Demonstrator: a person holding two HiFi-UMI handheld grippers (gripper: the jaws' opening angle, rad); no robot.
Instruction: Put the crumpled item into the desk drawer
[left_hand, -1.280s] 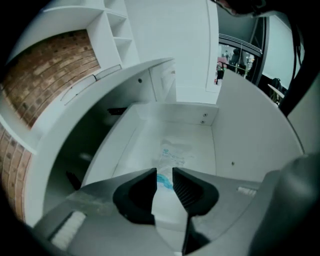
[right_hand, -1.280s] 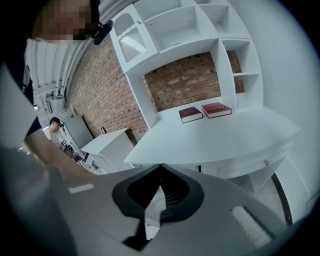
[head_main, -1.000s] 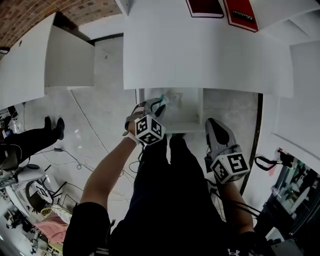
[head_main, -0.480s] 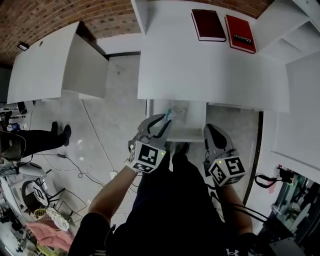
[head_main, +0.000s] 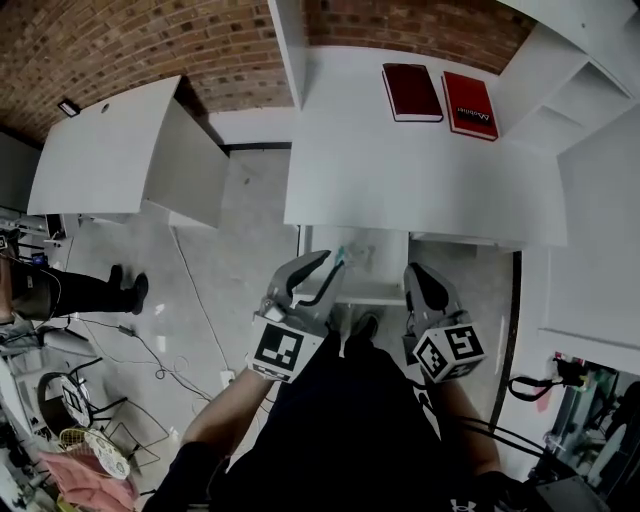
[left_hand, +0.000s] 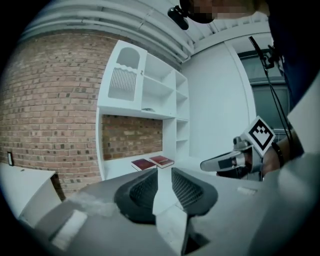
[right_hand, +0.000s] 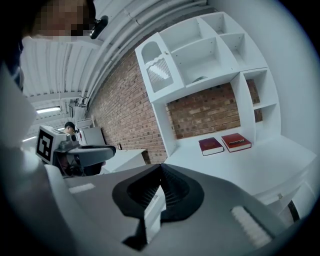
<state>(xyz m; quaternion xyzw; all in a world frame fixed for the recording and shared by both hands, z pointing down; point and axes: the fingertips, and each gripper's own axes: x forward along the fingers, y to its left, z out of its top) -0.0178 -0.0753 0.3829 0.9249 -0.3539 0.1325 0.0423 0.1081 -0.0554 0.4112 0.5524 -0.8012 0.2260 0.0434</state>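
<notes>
Two hand-held grippers sit nearest, each topped by a marker cube (head_main: 278, 352) printed with a black-and-white square pattern. The left hand-held gripper (head_main: 326, 266) has its jaws spread apart with nothing between them, poised just over the near left corner of the drawer. The right hand-held gripper (head_main: 416, 274) has its jaw tips pressed together and holds nothing, at the drawer's near right corner. Just beyond them one drawer (head_main: 388, 278) stands pulled out from under the white tabletop (head_main: 420, 180), and the single pale crumpled item (head_main: 360, 252) lies inside it, towards the back left, apart from both sets of jaws. Farther on, two dark red books (head_main: 412, 92) lie flat and side by side on the tabletop near the wall; the right-hand one carries white print on its cover, too small to read, while the other shows no legible writing. Behind everything runs a brick wall (head_main: 150, 45).
</notes>
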